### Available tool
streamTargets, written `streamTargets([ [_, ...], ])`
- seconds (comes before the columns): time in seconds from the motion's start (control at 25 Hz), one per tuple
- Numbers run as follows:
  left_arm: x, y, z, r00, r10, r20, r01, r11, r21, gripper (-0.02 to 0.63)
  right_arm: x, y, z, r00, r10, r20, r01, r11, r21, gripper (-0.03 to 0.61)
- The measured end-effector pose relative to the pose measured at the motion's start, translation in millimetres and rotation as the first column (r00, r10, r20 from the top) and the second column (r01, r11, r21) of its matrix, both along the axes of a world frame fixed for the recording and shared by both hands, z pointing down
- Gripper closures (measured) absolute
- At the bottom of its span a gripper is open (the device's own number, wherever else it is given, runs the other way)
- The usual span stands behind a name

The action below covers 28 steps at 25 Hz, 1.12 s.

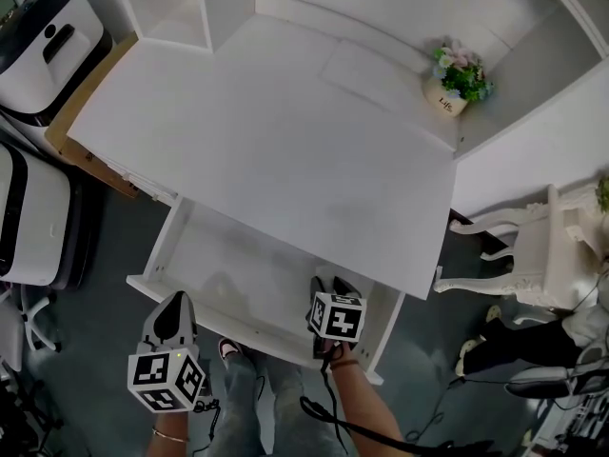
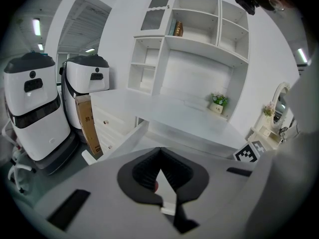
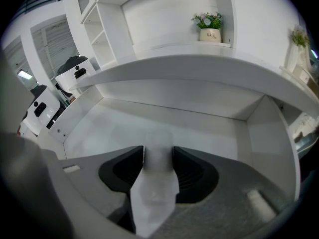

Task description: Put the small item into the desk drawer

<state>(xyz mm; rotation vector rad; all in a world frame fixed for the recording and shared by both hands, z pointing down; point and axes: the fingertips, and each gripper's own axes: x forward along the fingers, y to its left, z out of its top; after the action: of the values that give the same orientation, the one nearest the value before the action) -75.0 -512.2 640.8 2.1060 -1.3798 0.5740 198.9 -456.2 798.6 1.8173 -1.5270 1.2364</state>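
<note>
The white desk (image 1: pixel 285 150) has its drawer (image 1: pixel 238 274) pulled out toward me. My right gripper (image 1: pixel 329 286) reaches over the drawer's right part, jaws pointing in. In the right gripper view a small white item (image 3: pixel 157 183) fills the gap between the dark pads (image 3: pixel 130 166) of that gripper (image 3: pixel 158 151). It touches both pads, looks blurred, and hangs above the pale drawer floor (image 3: pixel 199 128). My left gripper (image 1: pixel 174 307) hovers just in front of the drawer's left front edge. In its own view the left gripper (image 2: pixel 160 151) has its tips together and nothing in them.
A potted flower (image 1: pixel 457 79) stands at the desk's back right. White wheeled machines (image 1: pixel 48 46) and a cardboard box (image 2: pixel 87 123) stand left of the desk. A white ornate chair (image 1: pixel 523 255) is at the right. Shelving (image 2: pixel 194 29) rises behind the desk.
</note>
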Motion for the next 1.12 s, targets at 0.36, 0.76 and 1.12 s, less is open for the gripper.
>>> streamTargets([
  [0.36, -8, 0, -4, 1.000, -0.013, -0.004, 0.013, 1.000, 0.005, 0.617, -2, 3, -8, 1.000, 0.010, 0.004, -0.010, 1.000, 0.009, 0.390],
  [0.76, -9, 9, -20, 1.000, 0.005, -0.019, -0.005, 1.000, 0.009, 0.617, 2, 15, -38, 0.998, 0.049, -0.025, -0.048, 0.998, 0.033, 0.388],
  [1.12, -1, 7, -58, 0.997, 0.062, -0.046, -0.059, 0.995, 0.076, 0.617, -6, 28, -106, 0.994, 0.106, 0.006, -0.106, 0.982, 0.154, 0.402],
])
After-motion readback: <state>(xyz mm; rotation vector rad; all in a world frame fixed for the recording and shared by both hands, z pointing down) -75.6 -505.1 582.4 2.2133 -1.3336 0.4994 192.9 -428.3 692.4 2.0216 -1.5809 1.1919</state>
